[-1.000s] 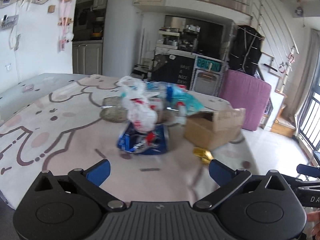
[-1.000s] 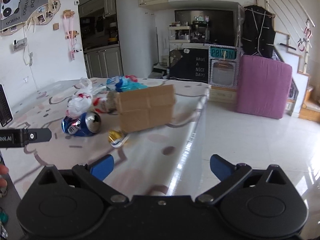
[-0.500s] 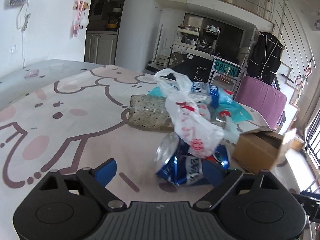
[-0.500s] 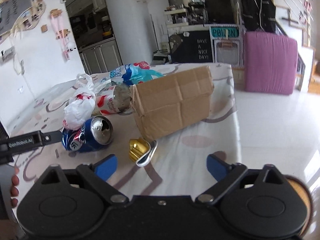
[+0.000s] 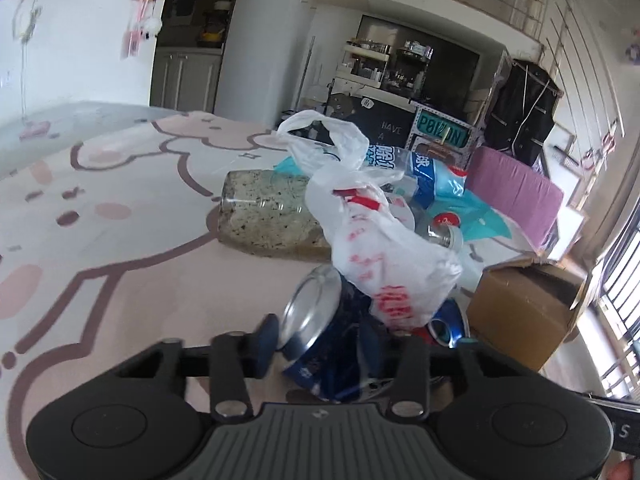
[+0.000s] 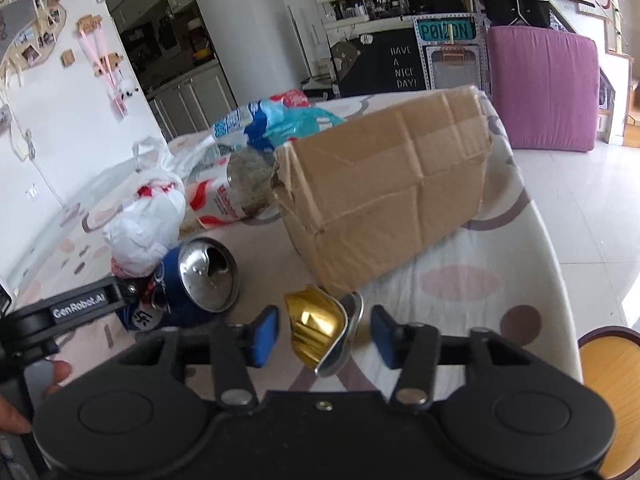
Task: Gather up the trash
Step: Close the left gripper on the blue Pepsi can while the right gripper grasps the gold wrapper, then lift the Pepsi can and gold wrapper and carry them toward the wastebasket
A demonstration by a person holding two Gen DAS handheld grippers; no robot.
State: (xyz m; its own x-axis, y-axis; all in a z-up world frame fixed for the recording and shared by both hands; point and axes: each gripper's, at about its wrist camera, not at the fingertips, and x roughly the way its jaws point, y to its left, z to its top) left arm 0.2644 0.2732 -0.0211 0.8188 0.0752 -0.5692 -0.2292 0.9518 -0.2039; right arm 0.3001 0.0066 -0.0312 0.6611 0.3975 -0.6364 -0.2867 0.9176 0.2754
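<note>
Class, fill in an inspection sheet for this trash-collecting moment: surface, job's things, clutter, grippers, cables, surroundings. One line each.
Surface: table under a cartoon-print cloth.
Job's things: crushed blue can on its side; gold capsule; white plastic bag; cardboard box; clear bottle; blue wrappers.
Clutter: nothing seen beyond the trash.
Grippers: left gripper straddles the can, contact unclear; right gripper open around the capsule, apart from it.
Cables: nothing seen.
Surroundings: purple cushion, chalkboard sign, kitchen behind.
</note>
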